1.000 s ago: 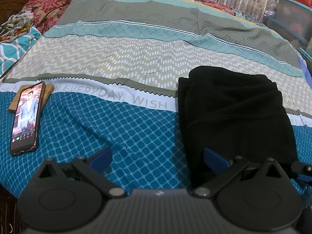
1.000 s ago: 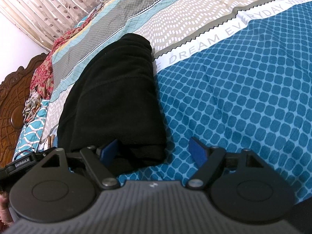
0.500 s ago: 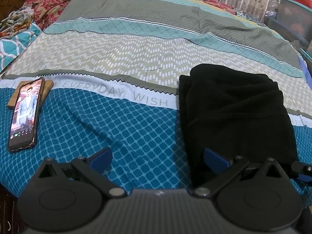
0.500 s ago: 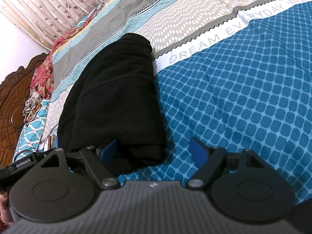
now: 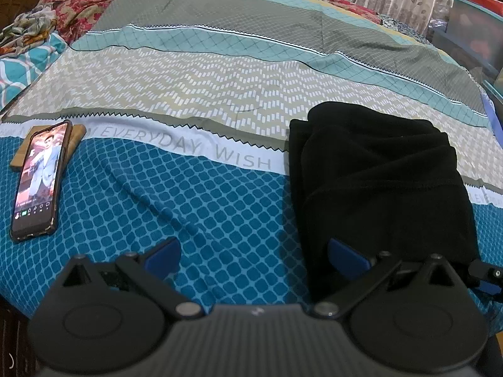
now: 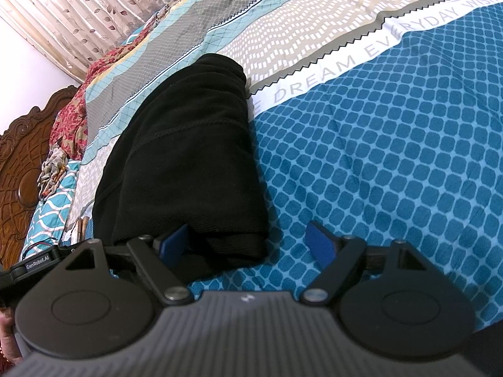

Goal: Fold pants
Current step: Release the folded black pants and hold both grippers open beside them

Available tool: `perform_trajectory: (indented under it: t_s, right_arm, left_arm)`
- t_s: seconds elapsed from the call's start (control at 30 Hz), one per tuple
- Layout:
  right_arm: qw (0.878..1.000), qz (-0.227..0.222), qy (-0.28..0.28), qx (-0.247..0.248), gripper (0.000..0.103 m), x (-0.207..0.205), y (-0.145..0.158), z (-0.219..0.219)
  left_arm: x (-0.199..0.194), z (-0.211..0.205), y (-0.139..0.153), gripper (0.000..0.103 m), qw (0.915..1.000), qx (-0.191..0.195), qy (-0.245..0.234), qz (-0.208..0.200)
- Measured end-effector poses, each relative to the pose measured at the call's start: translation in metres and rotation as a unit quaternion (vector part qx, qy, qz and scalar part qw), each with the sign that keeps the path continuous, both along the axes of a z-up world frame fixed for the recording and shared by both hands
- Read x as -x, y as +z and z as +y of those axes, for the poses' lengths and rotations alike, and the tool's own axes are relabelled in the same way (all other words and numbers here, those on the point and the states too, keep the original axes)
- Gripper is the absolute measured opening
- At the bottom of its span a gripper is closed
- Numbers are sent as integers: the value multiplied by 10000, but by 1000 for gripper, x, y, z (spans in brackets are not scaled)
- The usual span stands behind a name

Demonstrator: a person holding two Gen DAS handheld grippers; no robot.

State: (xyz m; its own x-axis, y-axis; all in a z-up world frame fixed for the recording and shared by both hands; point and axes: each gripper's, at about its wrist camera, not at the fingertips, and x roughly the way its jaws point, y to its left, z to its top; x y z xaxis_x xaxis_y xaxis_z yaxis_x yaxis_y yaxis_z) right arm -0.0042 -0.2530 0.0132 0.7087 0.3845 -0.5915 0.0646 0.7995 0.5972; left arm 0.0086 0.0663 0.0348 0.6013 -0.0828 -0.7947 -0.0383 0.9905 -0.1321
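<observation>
Both grippers, left [image 5: 253,256] and right [image 6: 251,242], fingers wide apart, holding nothing. Pants [image 5: 380,182] folded on bed [image 5: 195,207]; careless regrasp could snag top layer, undo fold.

The black pants' [image 5: 380,182] near hem hides behind the left gripper [image 5: 253,256]; the phone's [image 5: 39,179] icons are illegible.

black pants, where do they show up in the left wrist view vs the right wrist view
Left wrist view: the folded black pants lie right of centre, reaching down to the right fingertip.
Right wrist view: the black pants lie left of centre, reaching the left fingertip.
Shared landmark: the white lettered stripe on the bedsheet, which runs under the pants.
</observation>
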Motion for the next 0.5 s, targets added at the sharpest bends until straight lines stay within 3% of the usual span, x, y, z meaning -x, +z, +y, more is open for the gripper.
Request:
perform_trajectory:
  t_s: [0.5]
  right_arm:
    - [10000, -16, -3, 15, 84, 1, 0, 1]
  left_arm:
    - [-1, 0, -2, 103, 10000, 31, 36, 53]
